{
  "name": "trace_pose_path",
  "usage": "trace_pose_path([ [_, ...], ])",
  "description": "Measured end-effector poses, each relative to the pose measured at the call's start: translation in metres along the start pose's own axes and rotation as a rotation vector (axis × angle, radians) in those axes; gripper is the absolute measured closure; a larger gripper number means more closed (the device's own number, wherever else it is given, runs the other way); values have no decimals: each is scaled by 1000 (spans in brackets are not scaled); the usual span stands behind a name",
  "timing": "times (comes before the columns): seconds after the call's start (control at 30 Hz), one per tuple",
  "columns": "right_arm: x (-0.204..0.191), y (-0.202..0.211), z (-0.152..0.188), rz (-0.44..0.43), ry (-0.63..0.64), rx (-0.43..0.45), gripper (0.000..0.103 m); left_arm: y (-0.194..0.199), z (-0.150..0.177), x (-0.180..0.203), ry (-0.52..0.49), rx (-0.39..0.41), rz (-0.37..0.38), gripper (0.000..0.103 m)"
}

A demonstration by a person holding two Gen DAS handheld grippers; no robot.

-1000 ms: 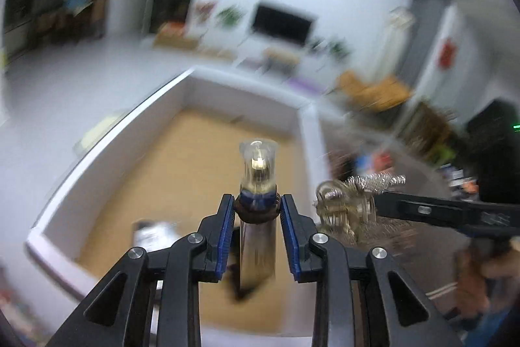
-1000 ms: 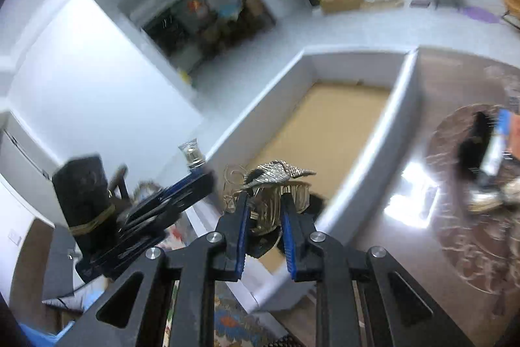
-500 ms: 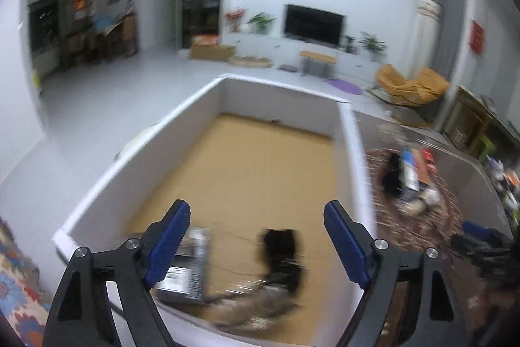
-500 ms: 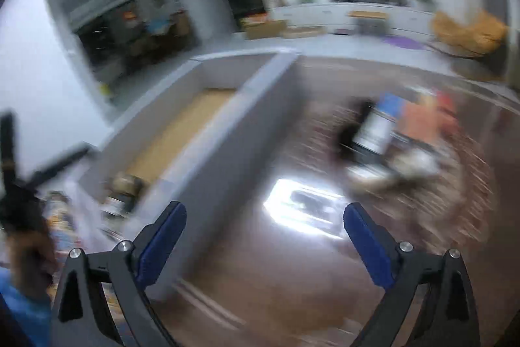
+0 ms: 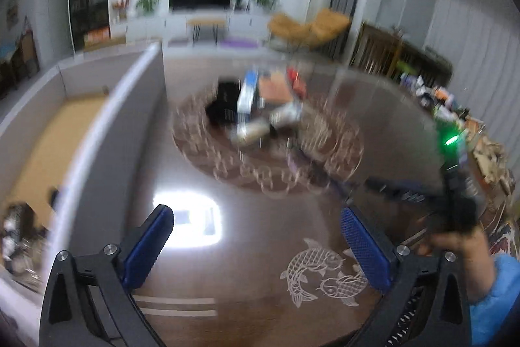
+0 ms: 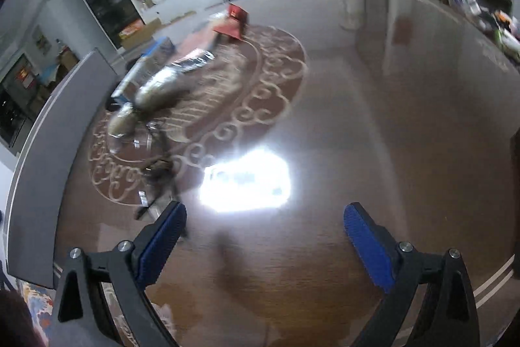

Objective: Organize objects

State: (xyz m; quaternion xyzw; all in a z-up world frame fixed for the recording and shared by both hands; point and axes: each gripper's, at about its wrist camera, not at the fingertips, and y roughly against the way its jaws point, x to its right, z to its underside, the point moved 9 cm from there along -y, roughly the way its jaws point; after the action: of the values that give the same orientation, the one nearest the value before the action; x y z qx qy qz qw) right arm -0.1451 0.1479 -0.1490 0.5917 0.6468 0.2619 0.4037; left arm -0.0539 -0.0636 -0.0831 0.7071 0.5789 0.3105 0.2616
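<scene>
A blurred pile of objects (image 5: 256, 109) lies on a round patterned mat (image 5: 269, 174) on the glossy brown table: a blue box (image 6: 143, 67), silver pouches (image 6: 156, 86), a red box (image 6: 235, 21) and small dark items (image 6: 159, 171). My left gripper (image 5: 256, 217) hangs over the bare table short of the mat. Its jaws are opening and nothing is between them. Over the table beside the mat, my right gripper (image 6: 265, 212) stands open and holds nothing. A few dropped things (image 5: 19, 226) lie in the near corner of the white box (image 5: 130, 126).
The white box, with its tan floor (image 5: 48, 135), stands along the table's left side; its wall (image 6: 48, 145) rises beside the mat. A hand (image 5: 455, 244) in a blue sleeve holds the other gripper's body at the right edge. A fish emblem (image 5: 321, 275) marks the table.
The left gripper let go of a clear-capped bottle and the right a metallic shell ornament, over the white box. Both opened wide and swung right, down over the brown table.
</scene>
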Motion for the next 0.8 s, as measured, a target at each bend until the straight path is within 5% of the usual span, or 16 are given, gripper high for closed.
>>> trace_pose_path([
  [0.4,1,-9,-2,18,-12,-46,0,-91,13,-26,6,-124,-124,0],
  [0.8,6,10,-1,-152,-61,59,0,-109,18,-29,-23,-142,-135,0],
])
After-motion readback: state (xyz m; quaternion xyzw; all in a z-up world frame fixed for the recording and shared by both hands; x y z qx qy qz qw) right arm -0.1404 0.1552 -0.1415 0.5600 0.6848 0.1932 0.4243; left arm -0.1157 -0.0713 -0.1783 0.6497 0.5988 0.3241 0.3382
